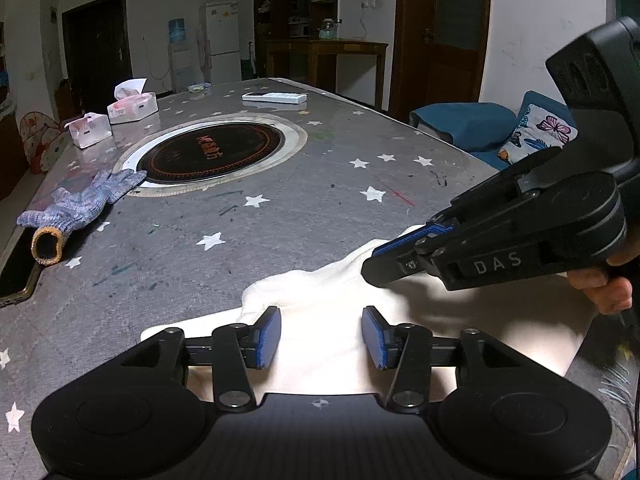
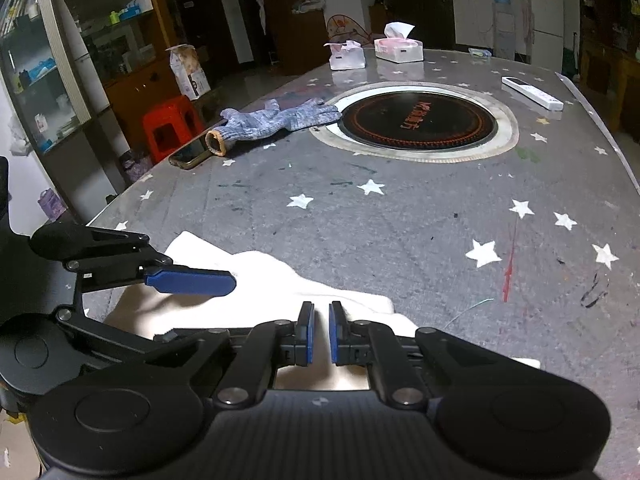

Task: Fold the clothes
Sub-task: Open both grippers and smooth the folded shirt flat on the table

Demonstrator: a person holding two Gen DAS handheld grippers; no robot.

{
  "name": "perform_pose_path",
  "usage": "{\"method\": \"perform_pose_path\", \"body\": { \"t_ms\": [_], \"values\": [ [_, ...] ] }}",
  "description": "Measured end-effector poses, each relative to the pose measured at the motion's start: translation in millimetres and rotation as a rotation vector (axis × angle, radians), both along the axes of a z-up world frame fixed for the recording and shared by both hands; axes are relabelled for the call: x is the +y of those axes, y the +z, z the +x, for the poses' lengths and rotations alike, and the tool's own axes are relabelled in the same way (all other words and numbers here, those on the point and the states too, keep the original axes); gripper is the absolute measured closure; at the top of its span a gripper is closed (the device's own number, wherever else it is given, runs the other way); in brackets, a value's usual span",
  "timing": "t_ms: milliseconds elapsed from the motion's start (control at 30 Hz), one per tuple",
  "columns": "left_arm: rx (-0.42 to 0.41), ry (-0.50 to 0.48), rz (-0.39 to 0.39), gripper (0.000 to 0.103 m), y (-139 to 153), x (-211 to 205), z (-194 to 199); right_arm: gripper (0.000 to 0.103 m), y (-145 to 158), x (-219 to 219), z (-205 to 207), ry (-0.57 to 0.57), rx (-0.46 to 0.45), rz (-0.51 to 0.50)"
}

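A white cloth (image 1: 320, 284) lies bunched at the near edge of the grey star-patterned table (image 1: 304, 208). My left gripper (image 1: 322, 314) hovers just over it, open, blue pads wide apart with cloth under the gap and nothing pinched. In the right wrist view one of its blue fingers (image 2: 192, 280) reaches in from the left above the cloth (image 2: 260, 272). My right gripper (image 2: 320, 308) has its pads almost together at a raised ridge of the cloth. In the left wrist view it (image 1: 378, 262) comes in from the right, with the cloth lifted up to its tips.
A grey knitted glove (image 1: 80, 208) and a phone (image 2: 188, 156) lie at the table's left edge. A round black hotplate (image 1: 212, 152) is set in the middle. Two tissue boxes (image 1: 132, 106) and a white remote (image 1: 274, 97) sit at the far end. A red stool (image 2: 172, 124) stands on the floor.
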State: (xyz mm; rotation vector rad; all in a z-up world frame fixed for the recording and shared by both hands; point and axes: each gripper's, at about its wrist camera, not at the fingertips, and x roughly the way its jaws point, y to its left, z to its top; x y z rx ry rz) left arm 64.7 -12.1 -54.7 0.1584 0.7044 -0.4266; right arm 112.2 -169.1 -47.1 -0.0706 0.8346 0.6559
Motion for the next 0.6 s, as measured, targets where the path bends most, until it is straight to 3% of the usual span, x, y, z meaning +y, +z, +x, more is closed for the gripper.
{"method": "perform_pose_path", "body": {
  "t_ms": [300, 600],
  "values": [
    [-0.026, 0.020, 0.027, 0.036, 6.0, 2.0, -13.5, 0.088, -0.9, 3.9, -5.0, 0.002, 0.008, -0.004],
    [-0.048, 0.047, 0.035, 0.029, 12.6, 9.3, -30.6, 0.075, 14.3, -5.0, -21.8, 0.001, -0.034, -0.008]
  ]
}}
